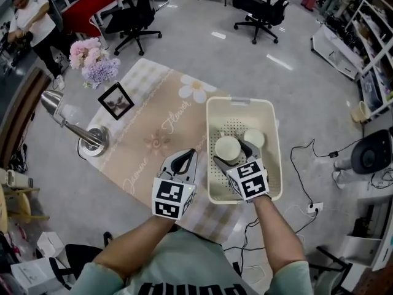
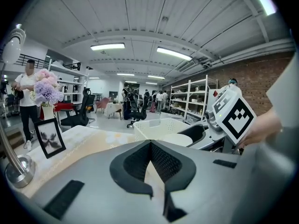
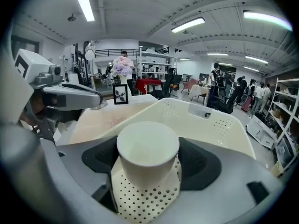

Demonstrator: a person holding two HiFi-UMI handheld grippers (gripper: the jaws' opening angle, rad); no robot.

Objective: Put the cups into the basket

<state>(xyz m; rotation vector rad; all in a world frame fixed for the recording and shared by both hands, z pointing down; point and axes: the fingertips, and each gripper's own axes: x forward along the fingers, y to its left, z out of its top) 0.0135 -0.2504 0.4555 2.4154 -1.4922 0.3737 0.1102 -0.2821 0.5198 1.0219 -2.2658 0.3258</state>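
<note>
Right gripper (image 1: 228, 152) (image 3: 147, 158) has its jaws closed on a cream cup (image 1: 228, 147) (image 3: 147, 149), black pads pressing either side of it. The held cup sits inside the cream basket (image 1: 241, 104) (image 3: 219, 125), over the perforated floor, left of centre. Cannot tell if it touches the floor or hangs just above. A second cup (image 1: 254, 138) is already in the basket, just beside the held one on the far right side, free of both grippers.

Left gripper (image 1: 183, 157) (image 2: 150, 146) is over the worktop (image 1: 147, 121), just left of the basket and outside it. Its jaws are together at the tips with nothing between them; only the cloth shows through the small gap behind the tips. In the left gripper view the basket (image 2: 154, 127) and the right gripper's marker cube (image 2: 235, 115) are ahead and to the right.

The basket stands at the right end of the worktop, partly past the edge of the beige checked cloth with flower print (image 1: 195, 90). Farther left on the cloth:
- a small black picture frame (image 1: 116, 101)
- a bunch of pink and purple flowers (image 1: 92, 60) at the far left corner
- a chrome desk lamp (image 1: 80, 131), its round base on the left edge

All three are well apart from the basket.

A person in a white top (image 1: 34, 23) stands on the floor at the far left. Black office chairs (image 1: 132, 17) stand beyond the worktop.
</note>
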